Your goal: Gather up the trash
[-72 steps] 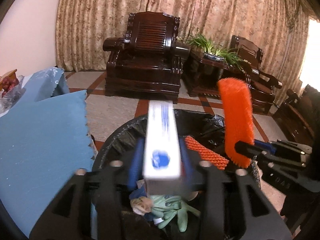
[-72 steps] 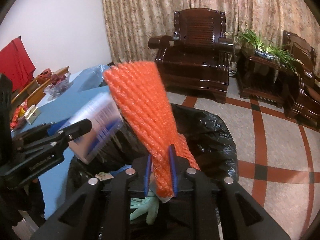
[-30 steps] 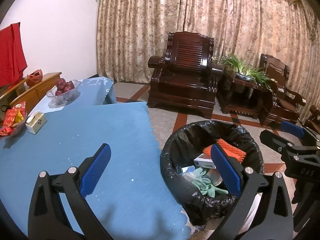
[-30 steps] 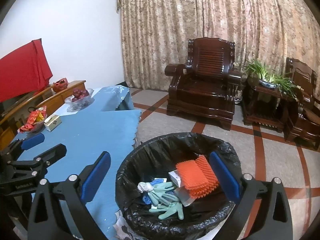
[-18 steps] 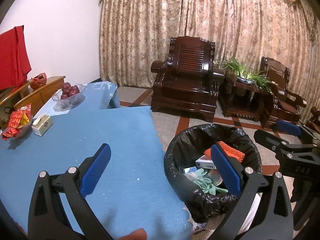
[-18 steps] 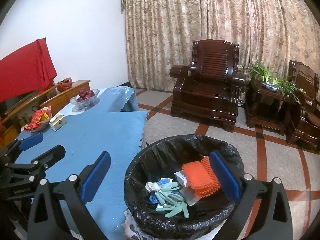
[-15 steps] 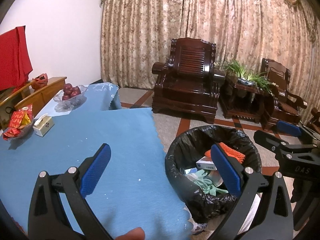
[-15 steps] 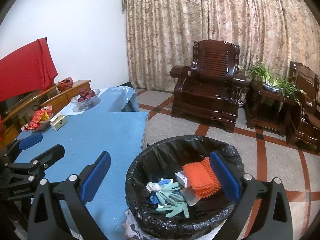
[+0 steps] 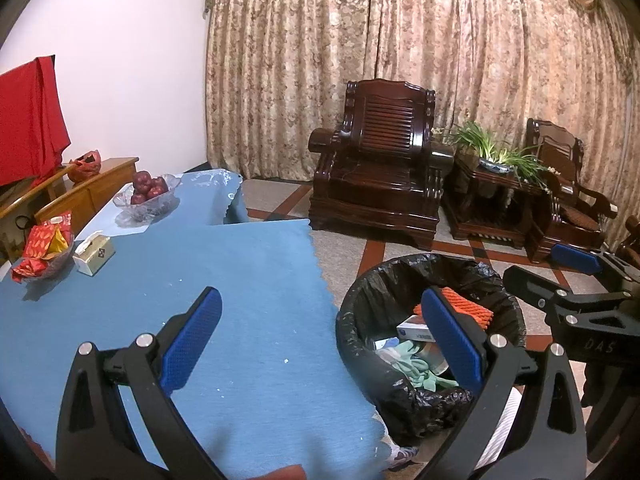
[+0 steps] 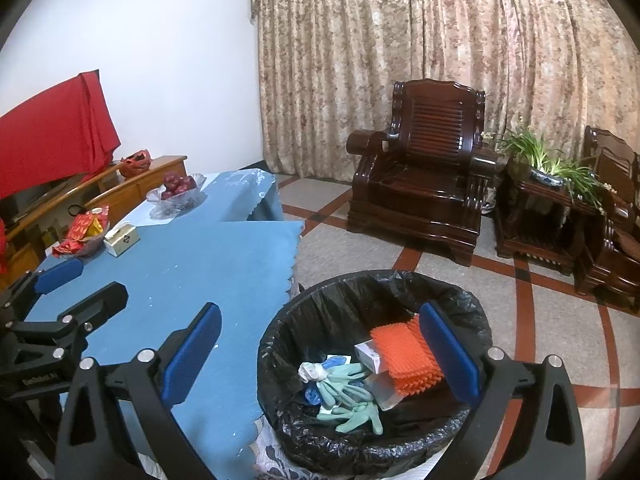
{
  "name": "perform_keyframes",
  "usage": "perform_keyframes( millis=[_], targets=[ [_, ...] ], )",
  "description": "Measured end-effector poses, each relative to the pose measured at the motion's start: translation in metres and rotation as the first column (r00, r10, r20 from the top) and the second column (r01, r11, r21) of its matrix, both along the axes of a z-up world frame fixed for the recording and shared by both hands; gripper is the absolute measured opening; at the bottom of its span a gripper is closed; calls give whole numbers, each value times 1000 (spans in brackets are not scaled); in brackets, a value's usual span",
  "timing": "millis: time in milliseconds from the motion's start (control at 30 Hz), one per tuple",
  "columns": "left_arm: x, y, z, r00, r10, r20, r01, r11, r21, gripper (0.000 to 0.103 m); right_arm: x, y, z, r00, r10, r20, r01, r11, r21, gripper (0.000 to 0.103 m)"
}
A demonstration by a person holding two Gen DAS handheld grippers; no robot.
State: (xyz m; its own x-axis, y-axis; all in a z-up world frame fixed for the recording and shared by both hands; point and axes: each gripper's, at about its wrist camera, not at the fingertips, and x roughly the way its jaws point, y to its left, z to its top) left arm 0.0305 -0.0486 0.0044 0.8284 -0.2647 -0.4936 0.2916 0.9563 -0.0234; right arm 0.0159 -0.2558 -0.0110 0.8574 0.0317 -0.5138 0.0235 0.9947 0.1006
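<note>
Both of my grippers are wide open and hold nothing. My left gripper (image 9: 320, 336) hangs over the near right part of the table with the blue cloth (image 9: 224, 288), and my right gripper (image 10: 320, 344) hangs over the round bin with the black plastic bag (image 10: 288, 344).

The bin stands on the floor just beside the right edge of the table. The trash is inside it: a bumpy orange foam sheet (image 10: 404, 356), a small white and blue box (image 10: 370, 354), and some pale green rubber gloves (image 10: 352, 396). The box lies partly under the orange sheet, and the gloves lie nearer to me.

I think the picking up is nearly done or done. If more trash is left, it would be on the table, to the left of the bin, so my left gripper is nearer. I see only tiny white crumbs (image 9: 286, 360) there. The things at the far left edge, a clear glass bowl of red fruit (image 9: 146, 196) and a small tissue box (image 9: 94, 254), do not look like trash.
</note>
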Motion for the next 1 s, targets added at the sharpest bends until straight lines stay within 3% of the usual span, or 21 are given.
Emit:
perform_keyframes(
  millis=[1000],
  targets=[
    [3,9,5,1000,11,0,-11,1000,-2,97,1,6,-1,1000,2,4,-2,1000,-4,97]
  ],
)
